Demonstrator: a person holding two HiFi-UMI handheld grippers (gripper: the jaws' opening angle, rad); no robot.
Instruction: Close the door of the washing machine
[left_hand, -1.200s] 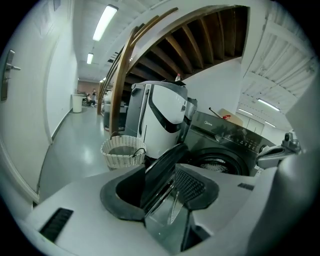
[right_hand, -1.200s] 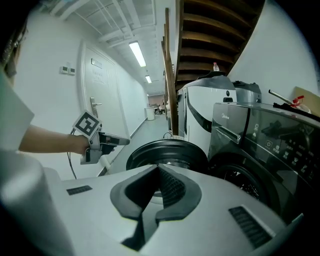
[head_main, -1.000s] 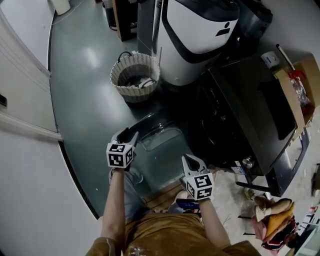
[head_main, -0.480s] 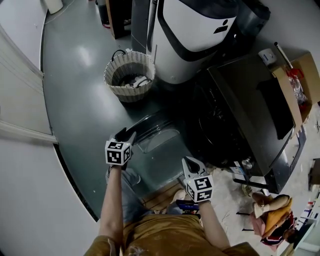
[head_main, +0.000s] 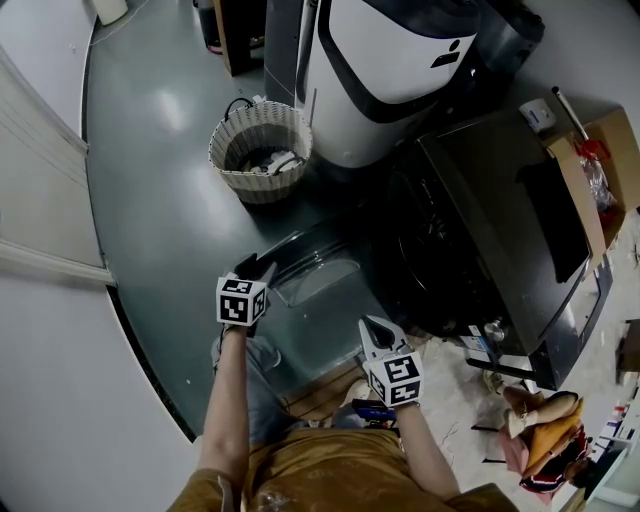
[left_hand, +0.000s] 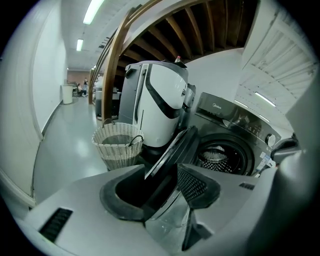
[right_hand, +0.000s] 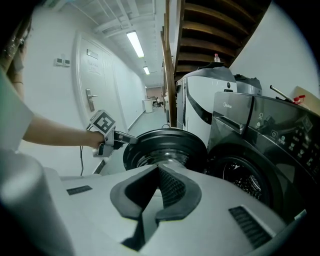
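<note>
wicker basket (head_main: 262, 150): round, on grey floor (head_main: 160, 210), pale and dark stuff inside | white-and-black machine (head_main: 390, 60): upright, just right of basket, taller than it | dark cabinet (head_main: 240, 35): just behind basket | cardboard box (head_main: 608, 175): well right of basket, red item inside | bags (head_main: 550, 440): well apart from basket, lower right

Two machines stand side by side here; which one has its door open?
The dark front-loading washing machine, right of the white machine in the head view: its round door is swung out, baring the drum.
</note>
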